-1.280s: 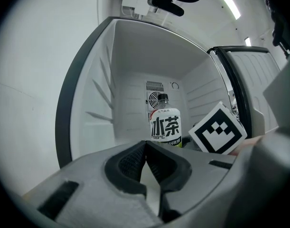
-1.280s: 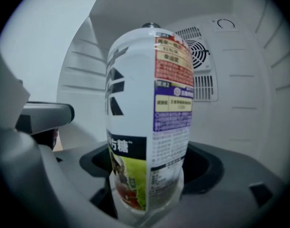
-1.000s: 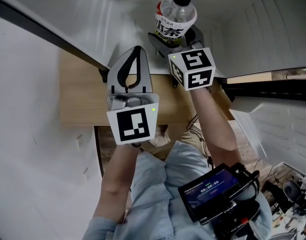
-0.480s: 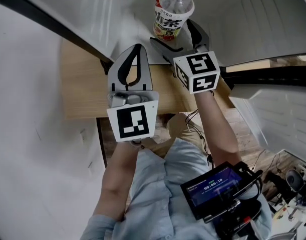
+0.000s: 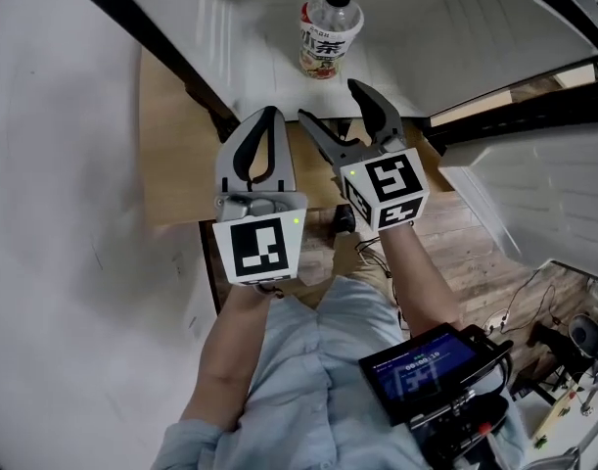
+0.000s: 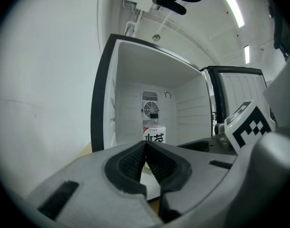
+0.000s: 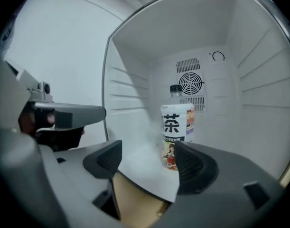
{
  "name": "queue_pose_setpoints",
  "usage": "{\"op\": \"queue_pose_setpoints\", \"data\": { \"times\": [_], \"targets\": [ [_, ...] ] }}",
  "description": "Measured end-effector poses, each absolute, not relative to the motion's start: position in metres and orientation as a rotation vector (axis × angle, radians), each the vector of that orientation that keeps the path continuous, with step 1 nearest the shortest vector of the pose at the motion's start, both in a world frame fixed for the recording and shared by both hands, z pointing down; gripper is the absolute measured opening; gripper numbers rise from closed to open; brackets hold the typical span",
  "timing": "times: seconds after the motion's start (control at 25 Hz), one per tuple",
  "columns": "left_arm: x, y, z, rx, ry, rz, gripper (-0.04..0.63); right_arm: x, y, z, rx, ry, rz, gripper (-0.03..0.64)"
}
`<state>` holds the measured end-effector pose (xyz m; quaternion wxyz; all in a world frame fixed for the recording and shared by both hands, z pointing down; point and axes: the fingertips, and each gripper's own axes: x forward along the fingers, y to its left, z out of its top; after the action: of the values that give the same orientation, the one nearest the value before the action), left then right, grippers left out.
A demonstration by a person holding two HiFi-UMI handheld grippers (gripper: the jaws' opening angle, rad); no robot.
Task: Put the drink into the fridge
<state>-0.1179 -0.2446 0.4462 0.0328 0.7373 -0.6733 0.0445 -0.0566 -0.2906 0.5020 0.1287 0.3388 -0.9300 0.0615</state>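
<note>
Inside the fridge [image 5: 250, 57], bottle [image 5: 330, 32] stands upright, straight ahead of nearer right gripper [image 5: 330, 101]; its empty jaws are closing.

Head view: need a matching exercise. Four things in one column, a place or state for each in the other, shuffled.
Things:
1. clear plastic tea bottle with black cap
2. left tool
3. right tool
4. white fridge door

Places or states:
A. jaws apart, empty
B. swung open at the right
C. upright on the white fridge floor
D. jaws together, empty

Pairs: 1-C, 2-D, 3-A, 4-B.

Note: the right tool's jaws are closing with nothing between them; the bottle stands beyond their tips.
</note>
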Motion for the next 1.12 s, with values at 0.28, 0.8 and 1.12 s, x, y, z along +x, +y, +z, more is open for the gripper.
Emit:
{"op": "queue_pose_setpoints", "data": {
  "times": [0.28, 0.8, 1.12],
  "targets": [
    [-0.099, -0.212, 0.36, 2.372, -2.051, 0.128, 0.009, -0.033, -0.24, 0.401, 1.115, -2.782, 0.201, 0.149],
    [-0.04, -0.203, 0.26, 2.57, -2.021, 0.028, 0.009, 0.033, -0.223, 0.281, 1.381, -2.82, -0.051, 0.006],
    [-0.025, -0.212, 0.241, 2.607, -2.064, 0.04, 0.009, 0.054, -0.227, 0.264, 1.423, -2.774, -0.142, 0.006]
  ]
}}
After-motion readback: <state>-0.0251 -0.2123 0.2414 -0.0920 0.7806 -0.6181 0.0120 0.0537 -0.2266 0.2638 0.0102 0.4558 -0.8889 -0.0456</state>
